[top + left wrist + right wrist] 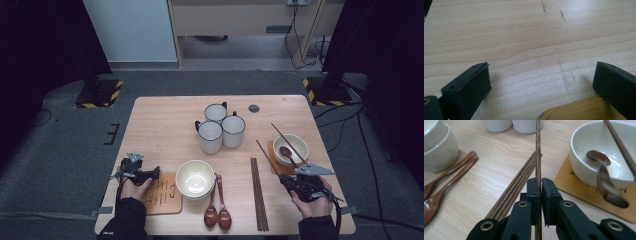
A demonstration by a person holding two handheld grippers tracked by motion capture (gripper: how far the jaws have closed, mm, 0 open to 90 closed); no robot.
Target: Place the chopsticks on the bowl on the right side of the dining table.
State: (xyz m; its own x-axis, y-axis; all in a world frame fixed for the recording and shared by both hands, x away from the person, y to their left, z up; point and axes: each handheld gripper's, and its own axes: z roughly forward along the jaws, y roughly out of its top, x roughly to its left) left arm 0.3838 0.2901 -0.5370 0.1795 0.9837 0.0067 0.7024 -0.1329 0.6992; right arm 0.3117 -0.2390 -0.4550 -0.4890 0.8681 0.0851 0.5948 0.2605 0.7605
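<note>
The right gripper [540, 195] has its jaws pinched tight on one chopstick [538, 152], lifted off the table [160, 125]. The stick's long axis runs straight out ahead of the jaws, toward the mugs [220, 129]. The bowl [291, 149] that already carries a chopstick and spoon lies just right of that line, nearest this hand, so the stick likely must swing rightward onto its rim. The left gripper [541, 82] rests open and empty by a wooden board [584, 110].

No legible text; only dark engraved marks, too small to read, on the wooden board [161, 192]
</note>
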